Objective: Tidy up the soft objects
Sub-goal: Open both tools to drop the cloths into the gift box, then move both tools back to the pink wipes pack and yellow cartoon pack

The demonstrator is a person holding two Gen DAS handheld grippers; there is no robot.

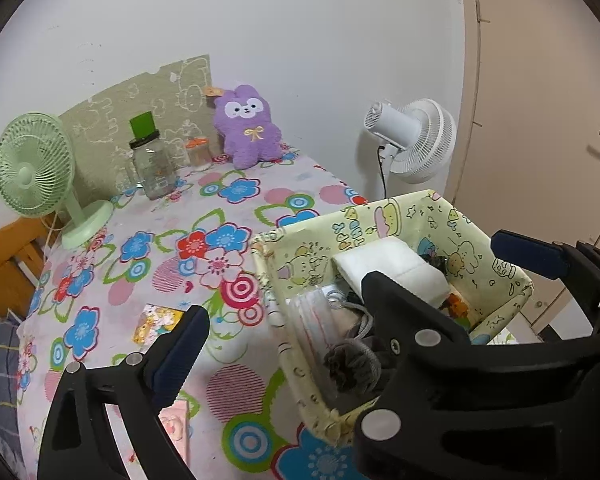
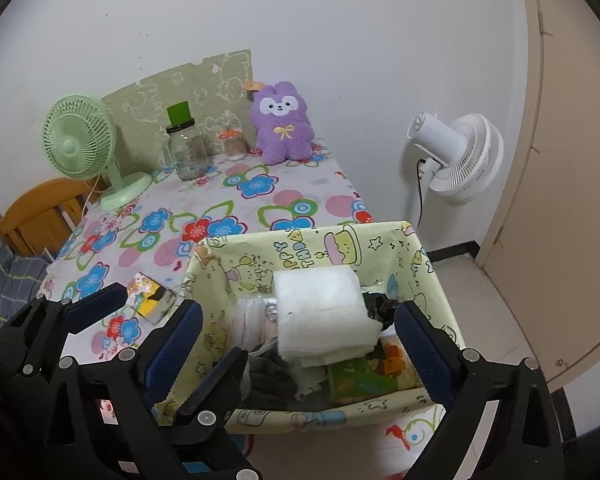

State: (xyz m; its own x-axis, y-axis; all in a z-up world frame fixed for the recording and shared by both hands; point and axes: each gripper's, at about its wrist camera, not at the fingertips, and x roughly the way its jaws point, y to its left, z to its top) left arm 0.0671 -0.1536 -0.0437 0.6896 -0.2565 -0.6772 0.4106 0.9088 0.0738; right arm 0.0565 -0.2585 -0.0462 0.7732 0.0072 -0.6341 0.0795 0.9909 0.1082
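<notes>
Right tool [image 2: 296, 344] wide open, white foam [image 2: 320, 312] seemingly untouched between, inside basket [image 2: 380, 240]

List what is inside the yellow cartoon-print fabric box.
In the fabric box: a folded white foam sheet on top, a clear plastic packet, grey fuzzy items, and a green-orange booklet. Whatever lies beneath the foam is hidden.

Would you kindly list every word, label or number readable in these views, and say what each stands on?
"PPY" above "THDA": on the inner back wall of the fabric basket, a partly hidden print.
Tag on the purple plush: too small to read.
Small box on the tablecloth: pictures only, no legible text.
Nothing else is readable.
</notes>
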